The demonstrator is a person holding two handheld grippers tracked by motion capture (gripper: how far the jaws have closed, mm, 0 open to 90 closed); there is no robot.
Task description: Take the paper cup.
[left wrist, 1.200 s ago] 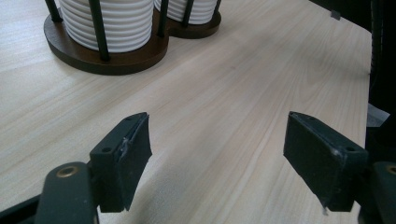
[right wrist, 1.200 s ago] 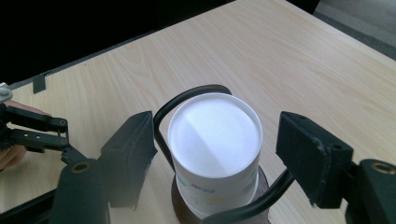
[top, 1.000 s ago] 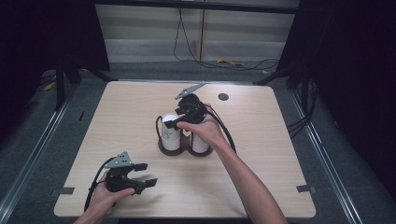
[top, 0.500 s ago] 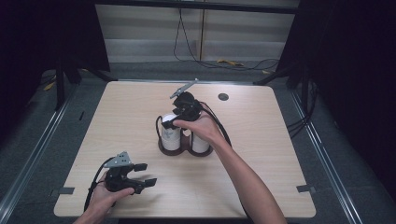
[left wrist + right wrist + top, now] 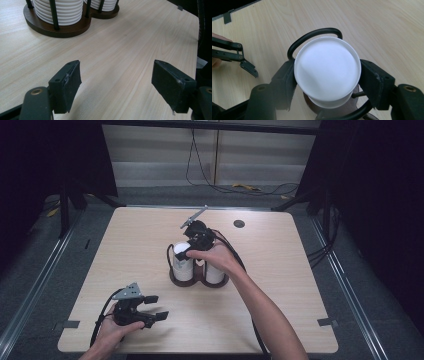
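Standing at the middle of the table (image 5: 280,285), a stack of white cups (image 5: 327,72) fills the left well of a dark wooden two-well holder (image 5: 199,281), ringed by black wire posts; a second white stack (image 5: 215,270) sits in the other well. The right gripper (image 5: 186,254) comes down over the left stack, its jaws having just been closing, pads now pressed on either side of the top cup. The left gripper (image 5: 159,307) rests near the table's front-left, well apart, jaws spread with nothing between them.
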